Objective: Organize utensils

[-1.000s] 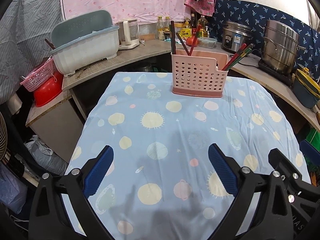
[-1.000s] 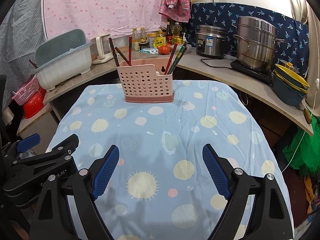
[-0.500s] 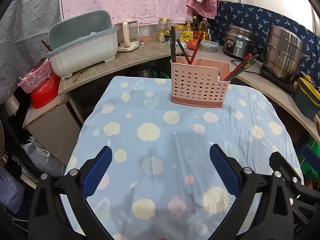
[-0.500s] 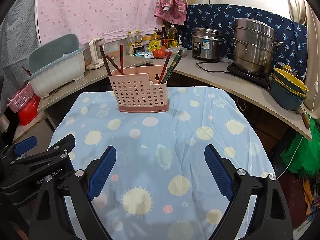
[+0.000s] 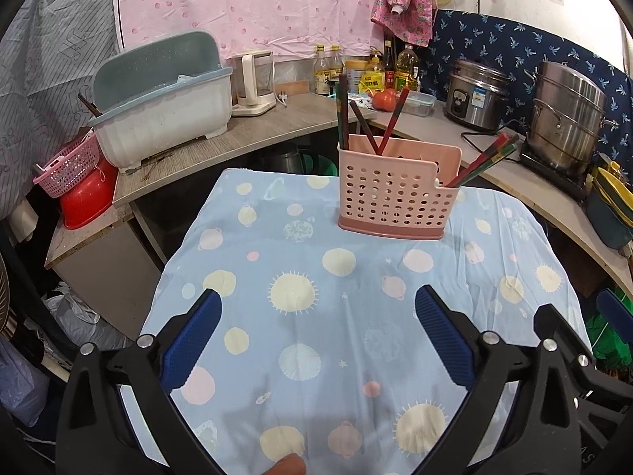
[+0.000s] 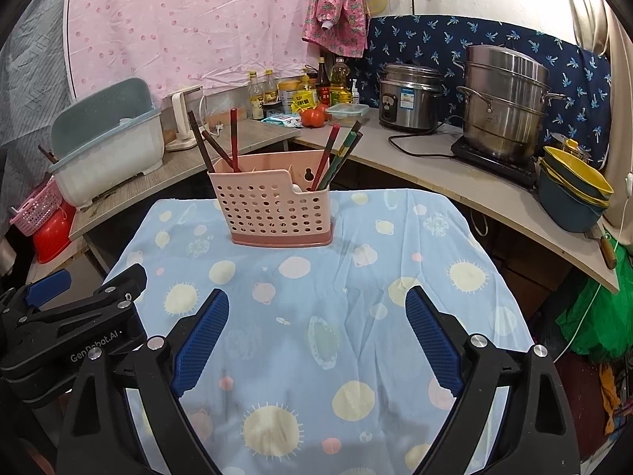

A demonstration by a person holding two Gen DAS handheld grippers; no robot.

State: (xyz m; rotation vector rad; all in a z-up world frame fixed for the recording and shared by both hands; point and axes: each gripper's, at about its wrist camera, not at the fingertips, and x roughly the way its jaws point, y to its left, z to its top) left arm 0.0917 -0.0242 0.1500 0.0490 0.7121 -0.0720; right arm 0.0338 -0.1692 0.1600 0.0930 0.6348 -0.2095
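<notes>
Chopsticks stand in the caddy at the worktop's far edge; only the left view shows a fingertip. Both hand-held grippers, left and right, tilt downward, gaping empty.

Your two wrist cameras sit side by side at the near edge of the table, both angled down across it toward the far counters. Both share the pink utensil holder at the far end; the right view shows more right-hand counter.

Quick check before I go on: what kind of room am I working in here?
Most likely a small home kitchen: a rice cooker and steamer pot on the counter, oil bottles behind, and a dish-drying bin to the left.
</notes>
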